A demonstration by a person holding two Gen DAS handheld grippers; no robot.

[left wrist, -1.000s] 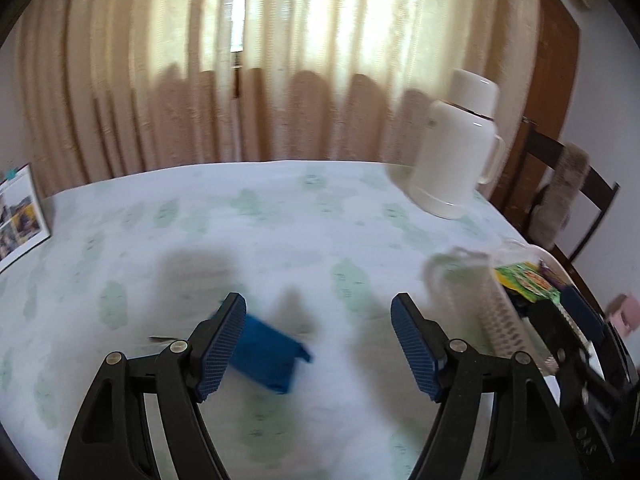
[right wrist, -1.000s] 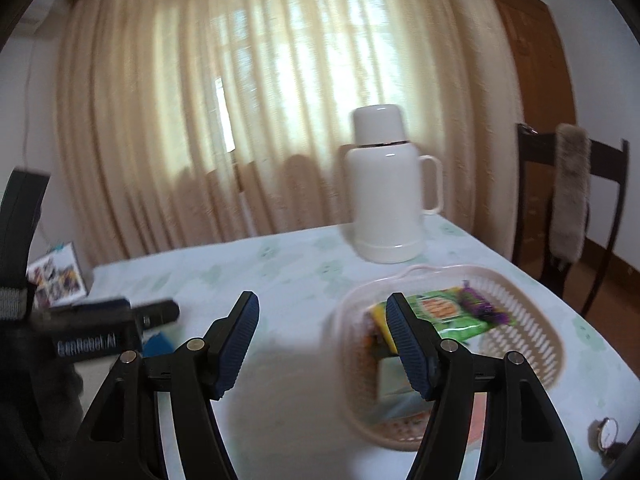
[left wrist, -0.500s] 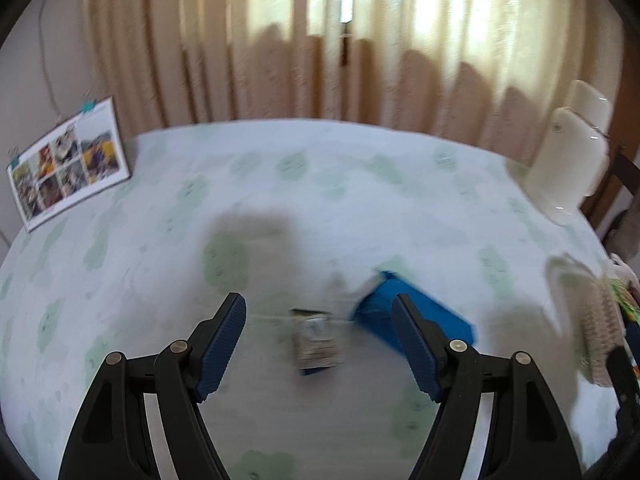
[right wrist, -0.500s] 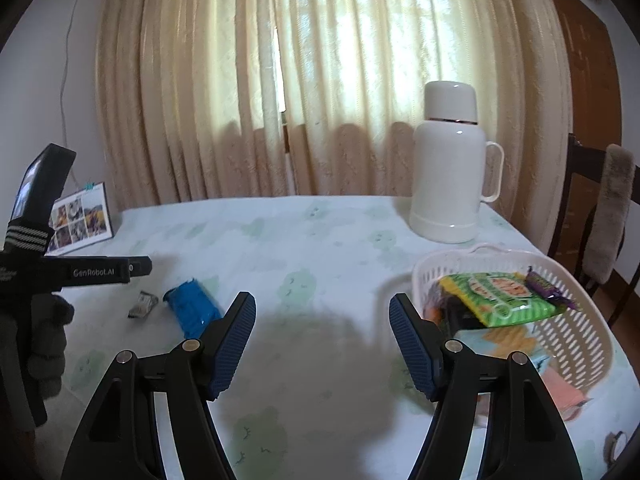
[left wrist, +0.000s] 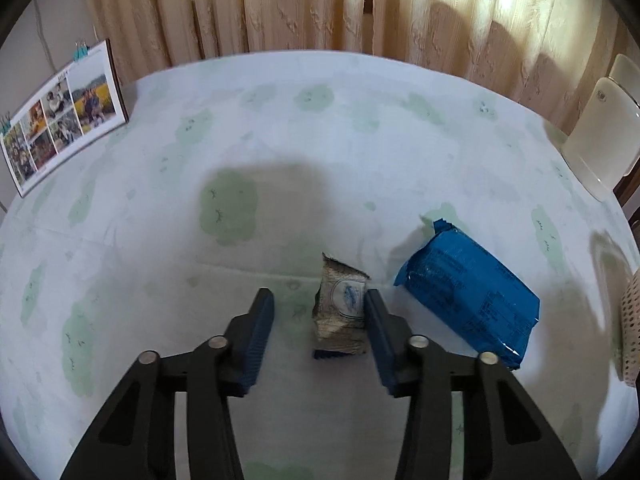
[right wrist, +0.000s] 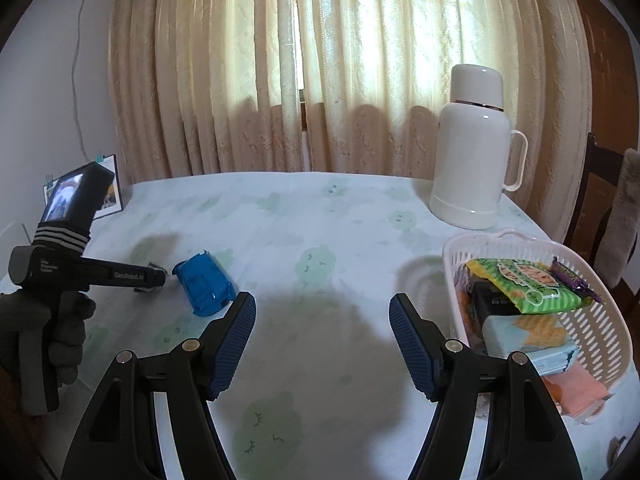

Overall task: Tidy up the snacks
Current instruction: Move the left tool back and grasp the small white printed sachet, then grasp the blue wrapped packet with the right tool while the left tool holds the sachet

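One round table in green-patterned cloth before cream curtains

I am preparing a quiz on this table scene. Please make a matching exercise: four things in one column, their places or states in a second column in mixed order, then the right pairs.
Things:
1. small pale packet
2. blue packet
3. green packet
4. white flask

Places:
A. on top, in the basket
B. upright beyond the basket
C. between the left tool's closing jaws
D. flat on the cloth, beside the pale packet

Pairs: 1-C, 2-D, 3-A, 4-B

left wrist: steep, near table | right wrist: shallower, farther
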